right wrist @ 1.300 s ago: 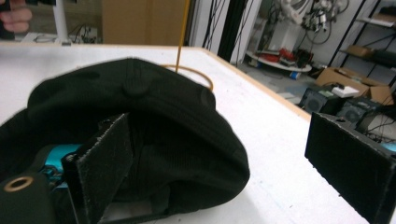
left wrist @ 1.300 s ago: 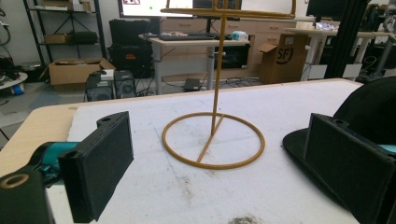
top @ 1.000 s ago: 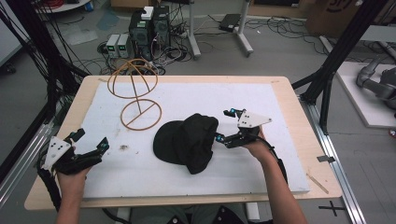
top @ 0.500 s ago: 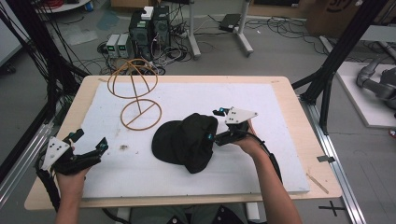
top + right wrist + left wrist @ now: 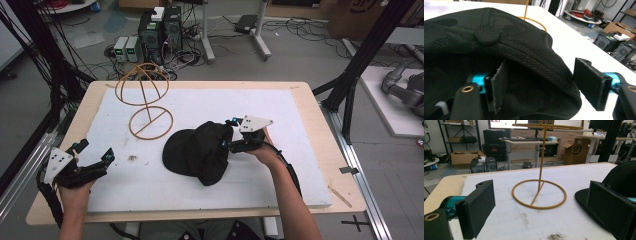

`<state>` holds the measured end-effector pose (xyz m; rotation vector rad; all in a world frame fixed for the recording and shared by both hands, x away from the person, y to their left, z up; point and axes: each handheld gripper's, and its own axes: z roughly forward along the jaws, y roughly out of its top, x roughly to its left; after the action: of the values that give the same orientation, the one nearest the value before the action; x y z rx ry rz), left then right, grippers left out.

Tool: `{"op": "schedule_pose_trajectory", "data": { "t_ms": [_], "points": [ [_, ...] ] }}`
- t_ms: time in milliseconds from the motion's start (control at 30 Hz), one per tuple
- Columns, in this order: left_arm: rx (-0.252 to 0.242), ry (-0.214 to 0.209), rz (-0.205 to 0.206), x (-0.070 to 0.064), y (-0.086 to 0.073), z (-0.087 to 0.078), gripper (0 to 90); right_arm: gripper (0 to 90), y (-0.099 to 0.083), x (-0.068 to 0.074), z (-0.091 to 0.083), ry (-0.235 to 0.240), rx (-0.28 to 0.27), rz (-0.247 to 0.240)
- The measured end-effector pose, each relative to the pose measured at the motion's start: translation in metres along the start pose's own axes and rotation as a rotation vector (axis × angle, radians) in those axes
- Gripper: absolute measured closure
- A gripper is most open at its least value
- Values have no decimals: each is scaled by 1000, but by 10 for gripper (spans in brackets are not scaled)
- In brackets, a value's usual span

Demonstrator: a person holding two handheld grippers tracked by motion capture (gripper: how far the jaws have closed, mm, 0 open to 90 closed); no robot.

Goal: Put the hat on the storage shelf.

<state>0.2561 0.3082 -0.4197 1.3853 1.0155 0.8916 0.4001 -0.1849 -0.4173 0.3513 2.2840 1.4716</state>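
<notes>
Right claw (image 5: 226, 143): black two-jaw tool with teal fittings and a grey three-cornered plate on top, held in the person's right hand (image 5: 264, 152). Jaws parted to a middling gap, astride the rear edge of the black mesh fabric cap (image 5: 200, 152). In the right gripper view (image 5: 544, 87) one jaw sits under the fabric and the other stands outside it, just beside the cloth; the fabric lies between them, not pinched tight.

Left claw (image 5: 102, 161): same make, held in the person's left hand (image 5: 75, 187) at the near left of the table (image 5: 310, 107). Jaws wide apart, nothing between them; well apart from the cap. In the left gripper view (image 5: 541, 215) its two black padded jaws frame the stand's base ring.

Black cap: lies near the middle of the white foam sheet (image 5: 225, 105) covering the table, crown toward the right claw, brim toward the left. Crown button visible in the right gripper view (image 5: 486, 37).

Tan wire hat stand (image 5: 145, 107): round base ring, upright stem, globe-shaped hoop top. Upright on the sheet, left of and behind the cap, near but not touching it.

Table: pale wooden top, edges showing around the sheet.
</notes>
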Motion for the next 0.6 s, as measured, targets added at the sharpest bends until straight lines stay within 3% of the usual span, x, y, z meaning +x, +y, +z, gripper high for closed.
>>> {"op": "schedule_pose_trajectory", "data": {
  "t_ms": [133, 333, 600],
  "points": [
    [0, -2, 0, 0, 0, 0, 86, 379, 0, 0, 0, 5, 2, 3],
    [0, -1, -1, 0, 0, 0, 86, 584, 2, 4, 0, 14, 28, -14],
    [0, 0, -1, 1, 0, 0, 86, 819, 3, 7, 1, 12, 52, 15]
  ]
}}
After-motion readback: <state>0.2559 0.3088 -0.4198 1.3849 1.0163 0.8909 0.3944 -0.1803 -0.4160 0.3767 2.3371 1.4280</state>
